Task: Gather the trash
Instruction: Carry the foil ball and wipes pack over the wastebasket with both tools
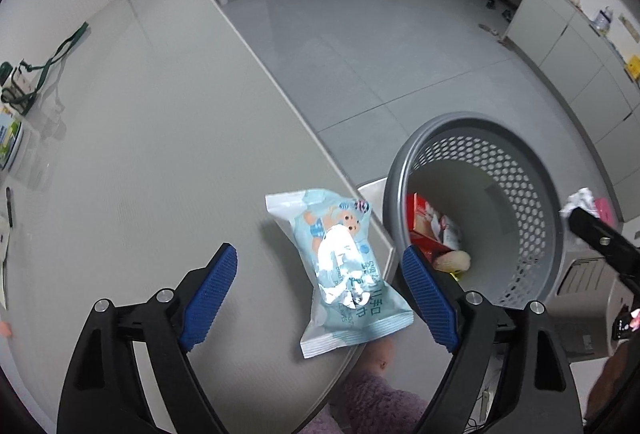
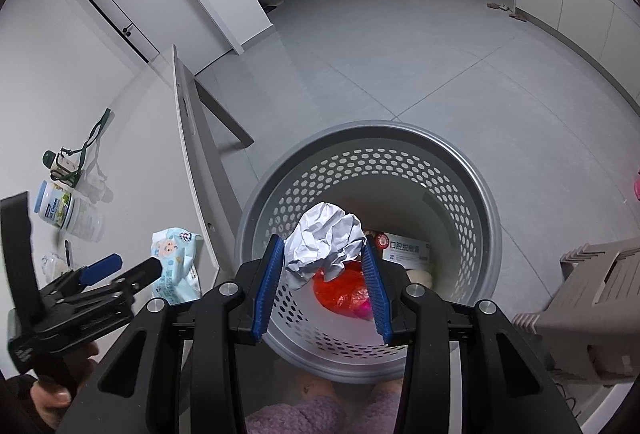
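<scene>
over the grey basket, right hand-held gripper clamping crumpled paper; left hand-held gripper wide open, empty

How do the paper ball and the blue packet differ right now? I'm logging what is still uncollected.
The paper ball is white and crumpled; the blue packet is a flat printed pouch. The paper ball is clamped in the right gripper above the basket; the blue packet lies on the table corner, ungripped, between the open left gripper's fingers. Neither is in the basket yet.
</scene>
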`<state>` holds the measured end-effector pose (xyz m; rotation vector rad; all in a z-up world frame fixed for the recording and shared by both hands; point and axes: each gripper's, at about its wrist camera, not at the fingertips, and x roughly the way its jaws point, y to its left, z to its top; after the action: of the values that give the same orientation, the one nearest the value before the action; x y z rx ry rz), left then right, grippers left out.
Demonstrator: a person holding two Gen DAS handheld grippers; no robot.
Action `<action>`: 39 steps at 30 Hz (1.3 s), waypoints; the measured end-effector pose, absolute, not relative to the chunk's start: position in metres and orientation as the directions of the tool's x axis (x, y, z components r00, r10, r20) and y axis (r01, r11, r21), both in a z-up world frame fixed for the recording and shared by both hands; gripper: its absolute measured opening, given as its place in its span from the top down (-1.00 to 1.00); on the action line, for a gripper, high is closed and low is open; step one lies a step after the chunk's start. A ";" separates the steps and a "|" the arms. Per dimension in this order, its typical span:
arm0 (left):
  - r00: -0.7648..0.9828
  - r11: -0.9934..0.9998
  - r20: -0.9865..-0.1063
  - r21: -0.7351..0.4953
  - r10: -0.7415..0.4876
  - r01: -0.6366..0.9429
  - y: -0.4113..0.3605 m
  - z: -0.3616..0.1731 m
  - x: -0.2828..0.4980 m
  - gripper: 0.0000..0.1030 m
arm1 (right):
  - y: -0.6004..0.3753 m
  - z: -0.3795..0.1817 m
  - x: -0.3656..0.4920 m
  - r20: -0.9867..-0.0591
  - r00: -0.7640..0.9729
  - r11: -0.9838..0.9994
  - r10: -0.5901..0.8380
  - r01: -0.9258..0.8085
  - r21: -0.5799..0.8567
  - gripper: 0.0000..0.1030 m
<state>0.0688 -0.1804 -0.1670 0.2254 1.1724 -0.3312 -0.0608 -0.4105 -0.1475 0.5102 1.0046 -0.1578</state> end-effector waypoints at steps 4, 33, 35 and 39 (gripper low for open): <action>0.322 0.937 -0.940 0.010 -0.110 0.348 -0.183 -0.187 0.070 -0.62 | -0.415 -0.152 -0.064 -0.845 0.524 0.874 0.109 0.355 0.333 0.24; 0.377 0.821 -0.882 -0.020 -0.283 0.570 -0.275 -0.125 0.047 -0.18 | -0.439 -0.139 -0.081 -0.822 0.568 0.861 0.044 0.396 0.319 0.03; 0.385 0.819 -0.879 -0.012 -0.282 0.573 -0.277 -0.122 0.045 -0.24 | -0.441 -0.136 -0.082 -0.815 0.578 0.857 0.037 0.401 0.323 -0.13; 0.389 0.820 -0.877 -0.009 -0.281 0.572 -0.276 -0.117 0.045 -0.28 | -0.443 -0.133 -0.083 -0.812 0.582 0.853 0.030 0.409 0.325 -0.13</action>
<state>0.0454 -0.2764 -0.1169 0.3179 1.0384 -0.5537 -0.0828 -0.4435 -0.1326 0.5212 0.9323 -0.2330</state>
